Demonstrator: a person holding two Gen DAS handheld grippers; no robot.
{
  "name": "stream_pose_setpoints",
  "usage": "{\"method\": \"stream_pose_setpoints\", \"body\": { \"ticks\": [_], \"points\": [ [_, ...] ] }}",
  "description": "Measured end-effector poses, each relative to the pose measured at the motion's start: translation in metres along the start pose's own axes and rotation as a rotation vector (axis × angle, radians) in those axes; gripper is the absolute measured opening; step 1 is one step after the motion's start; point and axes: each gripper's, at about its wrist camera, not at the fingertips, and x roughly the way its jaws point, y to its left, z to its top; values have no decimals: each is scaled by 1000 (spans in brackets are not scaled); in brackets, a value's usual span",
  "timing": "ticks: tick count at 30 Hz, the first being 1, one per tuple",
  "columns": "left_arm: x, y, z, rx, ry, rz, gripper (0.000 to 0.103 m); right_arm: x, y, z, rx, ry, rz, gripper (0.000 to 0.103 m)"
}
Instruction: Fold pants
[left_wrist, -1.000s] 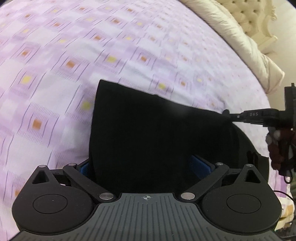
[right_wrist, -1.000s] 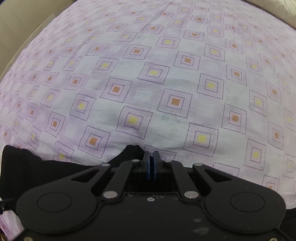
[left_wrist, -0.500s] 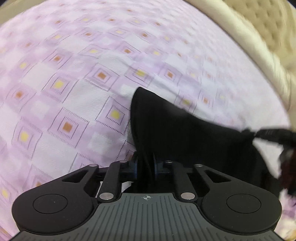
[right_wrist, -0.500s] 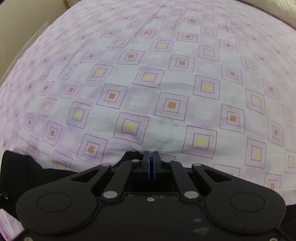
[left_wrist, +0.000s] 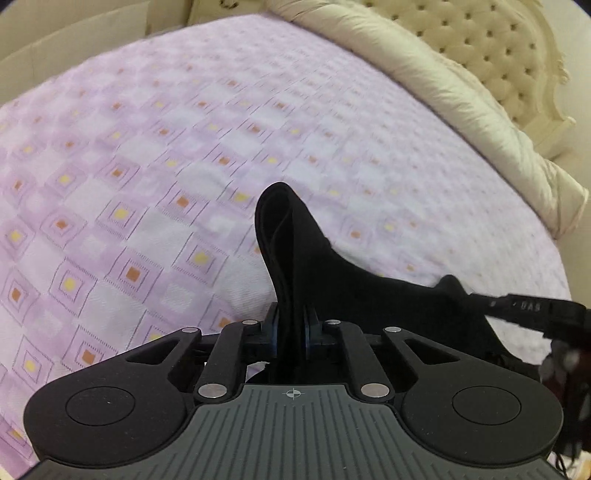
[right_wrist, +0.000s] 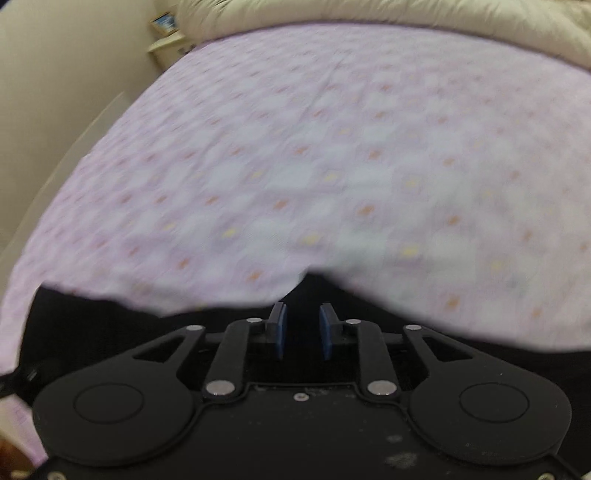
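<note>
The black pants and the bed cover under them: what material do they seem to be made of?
The pants: soft, matte black cloth, probably knit or cotton; it bunches in limp folds in the left gripper.
The bed cover: woven fabric, matte, with a fine twill-like weave and printed lilac squares; the fibre cannot be told.

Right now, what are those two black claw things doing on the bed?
A person is folding black pants on a bed with a purple patterned sheet. The left claw is shut on a bunched-up edge of the pants, which sticks up past its fingers. The right claw has its blue pads apart, with dark cloth around and under it; the blur hides whether it grips anything. The folding is not finished yet.
</note>
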Motion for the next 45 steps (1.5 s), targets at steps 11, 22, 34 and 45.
{"method": "stream_pose_setpoints", "body": {
  "ticks": [11,22,34,45],
  "points": [
    [-4,-68,-13,195,-74,-22,11,-43,88,22,-8,59,325,88],
    [0,-86,-31,253,-102,-17,11,-13,129,21,-188,292,261,66],
    [-10,-146,-46,307,-138,-39,13,-54,57,15,-34,247,327,16],
    [13,-316,-87,453,-106,-161,14,-151,-126,3,123,116,256,16]
  ]
}}
